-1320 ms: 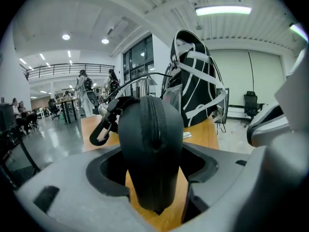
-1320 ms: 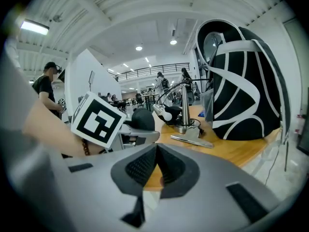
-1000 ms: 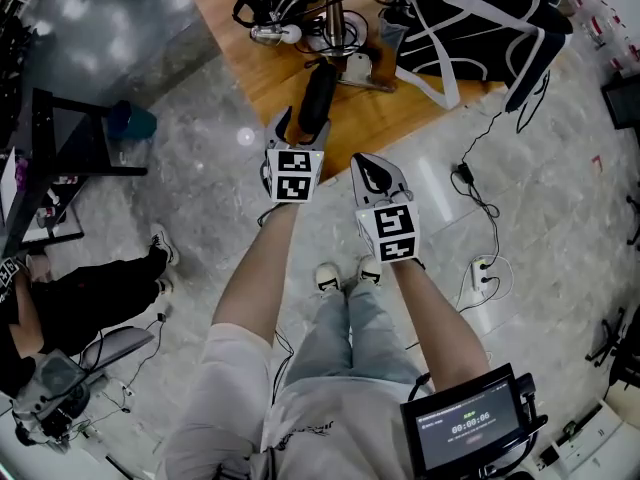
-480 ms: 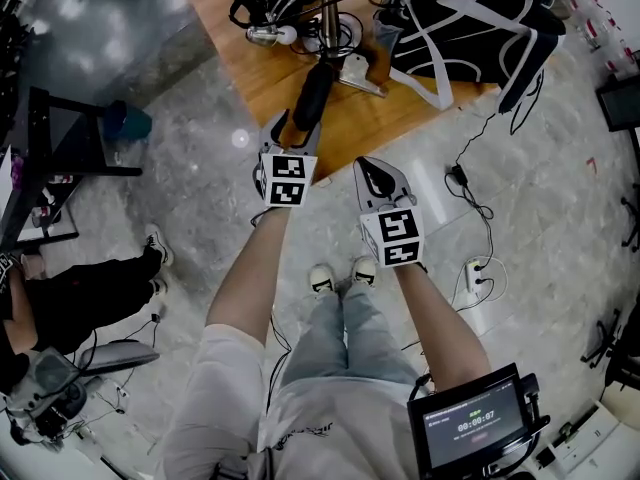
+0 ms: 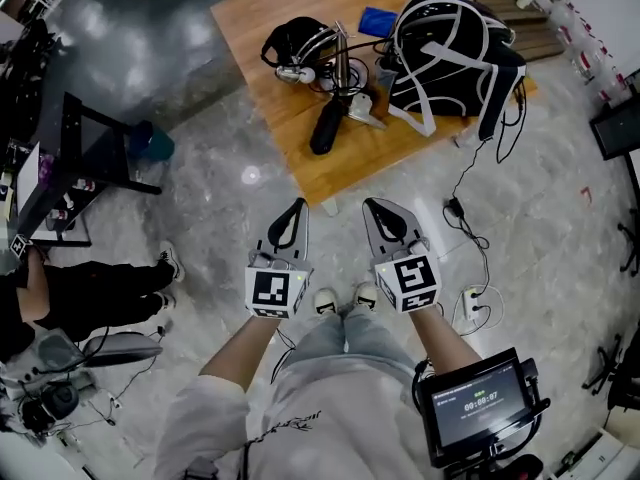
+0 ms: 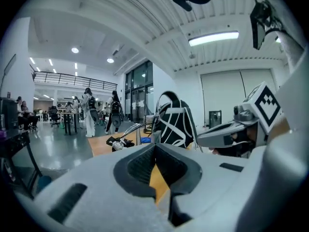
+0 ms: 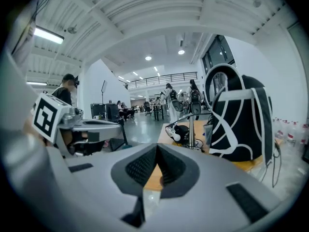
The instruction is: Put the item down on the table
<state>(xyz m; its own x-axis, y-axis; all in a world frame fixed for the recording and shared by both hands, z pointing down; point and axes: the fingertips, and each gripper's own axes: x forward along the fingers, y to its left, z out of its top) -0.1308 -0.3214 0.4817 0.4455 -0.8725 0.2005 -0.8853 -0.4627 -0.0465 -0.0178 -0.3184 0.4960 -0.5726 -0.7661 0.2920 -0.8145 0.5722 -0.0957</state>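
A black cylindrical item (image 5: 328, 126) lies on the wooden table (image 5: 270, 28), near its front edge, with nothing touching it. My left gripper (image 5: 297, 206) hangs over the floor well short of the table, jaws shut and empty. In the left gripper view its pads (image 6: 145, 166) meet with nothing between them. My right gripper (image 5: 376, 206) is level with it to the right, also shut and empty; its pads (image 7: 166, 166) are pressed together in the right gripper view. Both point toward the table.
On the table stand a black backpack with white stripes (image 5: 450, 53), black headphones (image 5: 300, 43), a metal stand (image 5: 342, 63) and a blue object (image 5: 378, 20). A cable and power strip (image 5: 475, 298) lie on the floor at right. A black stand (image 5: 90, 158) and a seated person (image 5: 90, 293) are at left.
The left gripper held the black item's end at the table; it has let go, shut and pulled back. Both grippers now sit nearer my body, away from the table.
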